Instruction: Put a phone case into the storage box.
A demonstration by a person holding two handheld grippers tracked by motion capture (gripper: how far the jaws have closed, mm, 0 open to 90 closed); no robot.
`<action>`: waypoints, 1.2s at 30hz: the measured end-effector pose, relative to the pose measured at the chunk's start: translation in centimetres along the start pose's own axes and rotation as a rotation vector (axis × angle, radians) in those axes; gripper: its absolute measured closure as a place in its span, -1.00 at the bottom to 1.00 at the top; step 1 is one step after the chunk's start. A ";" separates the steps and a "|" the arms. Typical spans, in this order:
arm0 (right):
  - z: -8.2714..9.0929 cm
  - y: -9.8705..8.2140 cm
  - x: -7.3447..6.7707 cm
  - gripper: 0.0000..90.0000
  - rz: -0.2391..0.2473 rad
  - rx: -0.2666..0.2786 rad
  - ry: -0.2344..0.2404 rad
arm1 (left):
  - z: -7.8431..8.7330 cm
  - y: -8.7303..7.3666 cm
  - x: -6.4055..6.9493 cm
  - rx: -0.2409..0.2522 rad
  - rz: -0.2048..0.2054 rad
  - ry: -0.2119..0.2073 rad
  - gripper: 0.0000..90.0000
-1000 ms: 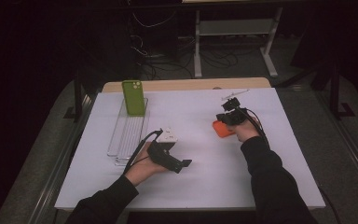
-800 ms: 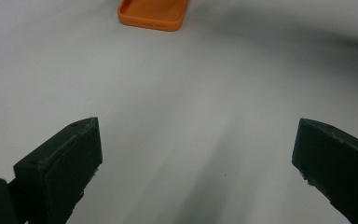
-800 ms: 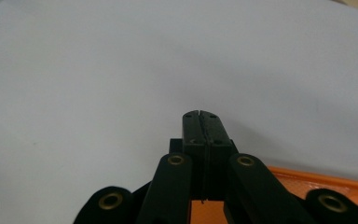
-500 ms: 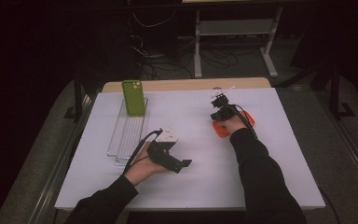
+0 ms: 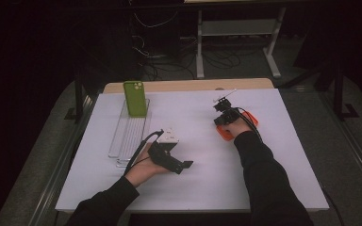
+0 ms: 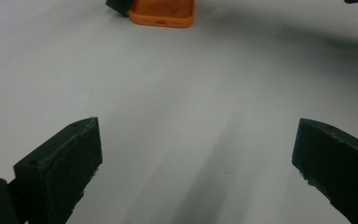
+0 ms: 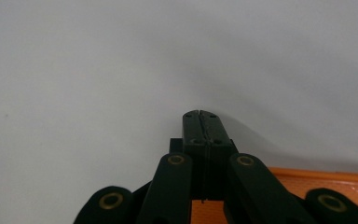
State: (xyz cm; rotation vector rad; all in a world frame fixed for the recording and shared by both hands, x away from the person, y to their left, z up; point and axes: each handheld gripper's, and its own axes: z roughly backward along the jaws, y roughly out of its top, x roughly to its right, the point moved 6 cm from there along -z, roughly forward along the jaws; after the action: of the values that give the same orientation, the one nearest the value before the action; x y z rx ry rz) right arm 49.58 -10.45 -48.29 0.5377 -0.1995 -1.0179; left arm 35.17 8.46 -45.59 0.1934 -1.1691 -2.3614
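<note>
R gripper [image 7: 200,114], jaws pinched together, empty, over orange phone case [image 5: 226,133] at table's right; L gripper [image 6: 196,158] wide, idle. Likely next: open, grasp case edge.

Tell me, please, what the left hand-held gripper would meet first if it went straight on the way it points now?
Probably the orange phone case. The left hand-held gripper looks across bare white table towards it, jaws open; depth is hard to judge.
</note>
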 end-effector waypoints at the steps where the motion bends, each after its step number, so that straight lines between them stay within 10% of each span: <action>1: 0.1 -0.1 0.0 0.96 0.009 -0.003 -0.005 | 0.0 0.0 0.0 0.002 0.001 0.000 -0.98; 20: 3.7 -5.8 0.6 0.96 0.046 -0.005 -0.007 | -0.1 -0.1 0.1 -0.009 -0.001 0.005 -0.98; 36: 6.4 -10.0 4.2 0.96 -0.013 0.000 -0.052 | -0.3 -0.2 0.0 -0.019 -0.012 0.001 -0.98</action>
State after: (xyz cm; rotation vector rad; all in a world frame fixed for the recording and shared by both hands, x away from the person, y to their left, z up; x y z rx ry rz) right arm 41.66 -20.28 -48.37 0.5135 -0.2420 -1.0448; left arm 35.20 8.41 -45.96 0.1959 -1.1478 -2.3814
